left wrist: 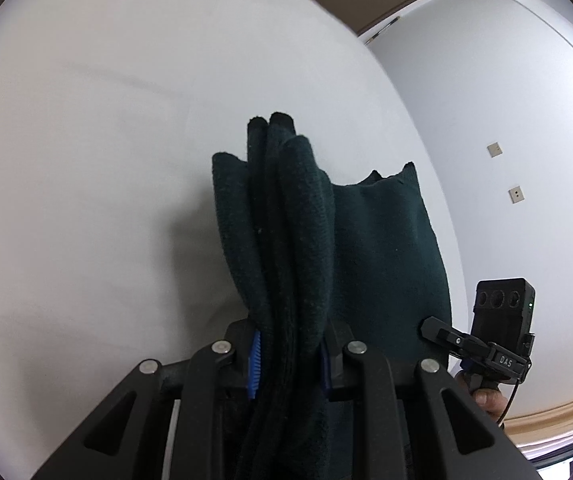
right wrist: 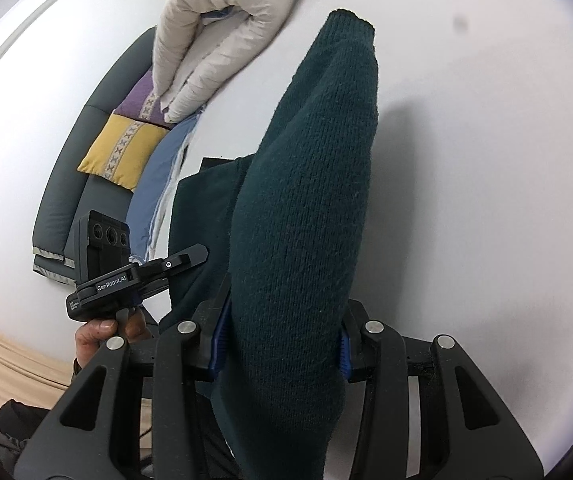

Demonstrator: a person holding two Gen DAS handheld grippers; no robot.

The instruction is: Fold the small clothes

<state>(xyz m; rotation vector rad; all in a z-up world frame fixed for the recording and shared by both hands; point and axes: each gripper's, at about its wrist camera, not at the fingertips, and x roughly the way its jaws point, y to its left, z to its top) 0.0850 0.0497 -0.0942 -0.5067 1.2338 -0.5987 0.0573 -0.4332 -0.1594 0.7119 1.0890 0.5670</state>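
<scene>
Jaws of left gripper (left wrist: 290, 354) and right gripper (right wrist: 282, 344) clench the green sweater (right wrist: 306, 208), long axis running away above the white sheet (left wrist: 86, 160).

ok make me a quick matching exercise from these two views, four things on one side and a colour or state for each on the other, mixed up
Things:
1. knit garment
2. left gripper
3. cushion on the sofa
4. quilted jacket

Colour or state:
A. yellow, with a patterned band
B. pale off-white, lying at the edge of the white surface
C. shut on a bunched fold of fabric
D. dark green, held up between both grippers

Pairs: 1-D, 2-C, 3-A, 4-B
</scene>
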